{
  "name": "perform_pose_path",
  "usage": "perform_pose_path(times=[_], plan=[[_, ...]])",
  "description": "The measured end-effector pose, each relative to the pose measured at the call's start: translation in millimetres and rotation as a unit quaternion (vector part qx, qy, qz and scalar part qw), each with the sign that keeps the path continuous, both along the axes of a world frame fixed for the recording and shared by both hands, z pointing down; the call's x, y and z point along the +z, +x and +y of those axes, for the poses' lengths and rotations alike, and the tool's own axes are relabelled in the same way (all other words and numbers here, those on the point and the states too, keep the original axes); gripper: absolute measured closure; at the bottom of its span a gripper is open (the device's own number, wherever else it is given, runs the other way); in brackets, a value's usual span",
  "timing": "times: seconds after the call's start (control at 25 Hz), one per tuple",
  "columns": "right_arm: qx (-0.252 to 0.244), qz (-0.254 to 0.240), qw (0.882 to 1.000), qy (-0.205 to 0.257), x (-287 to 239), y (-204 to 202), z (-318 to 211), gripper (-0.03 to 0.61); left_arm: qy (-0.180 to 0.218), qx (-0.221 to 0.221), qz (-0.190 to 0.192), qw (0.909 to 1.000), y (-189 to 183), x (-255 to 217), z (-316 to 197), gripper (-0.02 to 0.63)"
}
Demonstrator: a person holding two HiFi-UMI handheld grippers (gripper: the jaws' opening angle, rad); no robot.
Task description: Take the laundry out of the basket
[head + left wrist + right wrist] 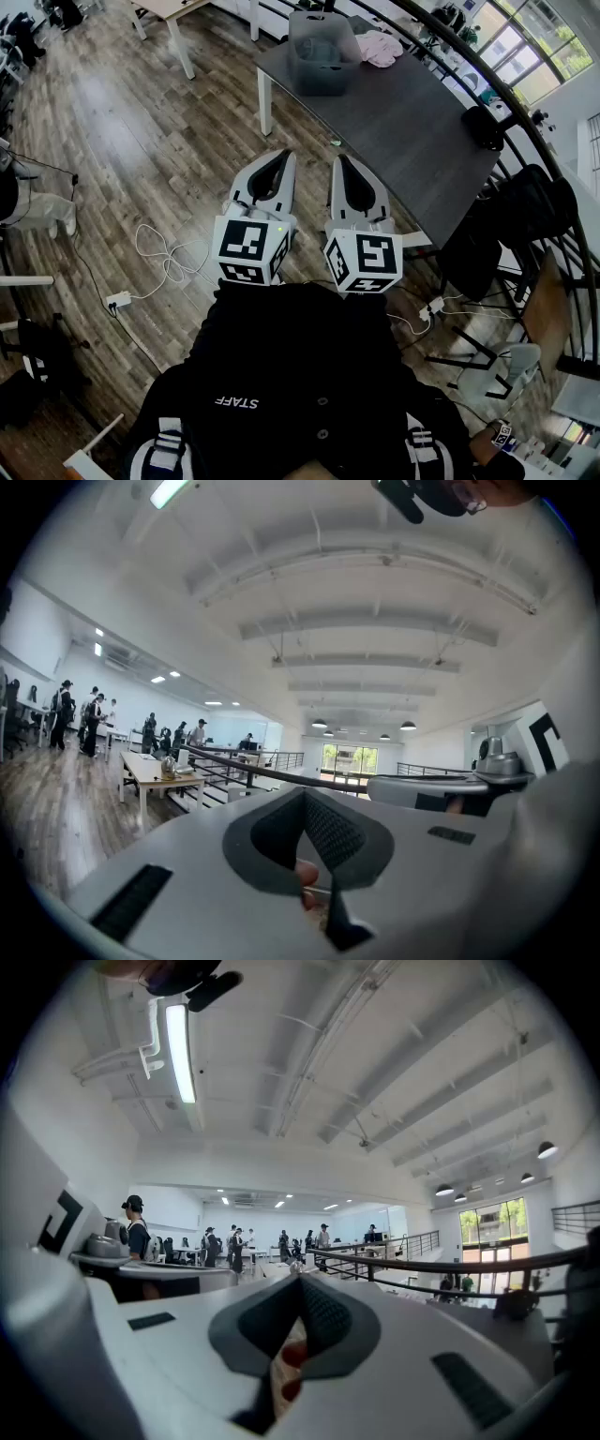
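Note:
A grey plastic basket [322, 52] stands at the far end of a dark table [412, 141], with dark cloth showing inside it. A pink garment [380, 45] lies on the table just right of the basket. Both grippers are held close to the person's chest, over the wooden floor and well short of the table. My left gripper [279, 159] and my right gripper [341, 164] are side by side, jaws shut, nothing between them. Both gripper views tilt up at the ceiling: the left gripper [305, 797] and right gripper [300, 1281] show shut jaws, and neither basket nor laundry.
A black object [483, 127] sits on the table's right edge. A dark chair [511, 220] stands at the table's near right. White cables [164, 258] and a power strip [119, 300] lie on the floor to the left. People stand far off in the gripper views.

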State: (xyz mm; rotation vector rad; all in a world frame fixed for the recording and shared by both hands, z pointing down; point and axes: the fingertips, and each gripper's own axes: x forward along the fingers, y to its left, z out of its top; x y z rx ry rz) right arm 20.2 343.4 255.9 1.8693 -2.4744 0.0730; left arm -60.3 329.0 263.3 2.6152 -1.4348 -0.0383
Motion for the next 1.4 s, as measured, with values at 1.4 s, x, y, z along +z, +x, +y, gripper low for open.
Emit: perform_pose_path(times=[1.4], plan=[[0.023,-0.033,0.998,-0.045,52.5,-20.3,-35.6,0.565,-0.018,0.013,-0.005,0.9997,-38.7,48.2,-35.4,0.612]])
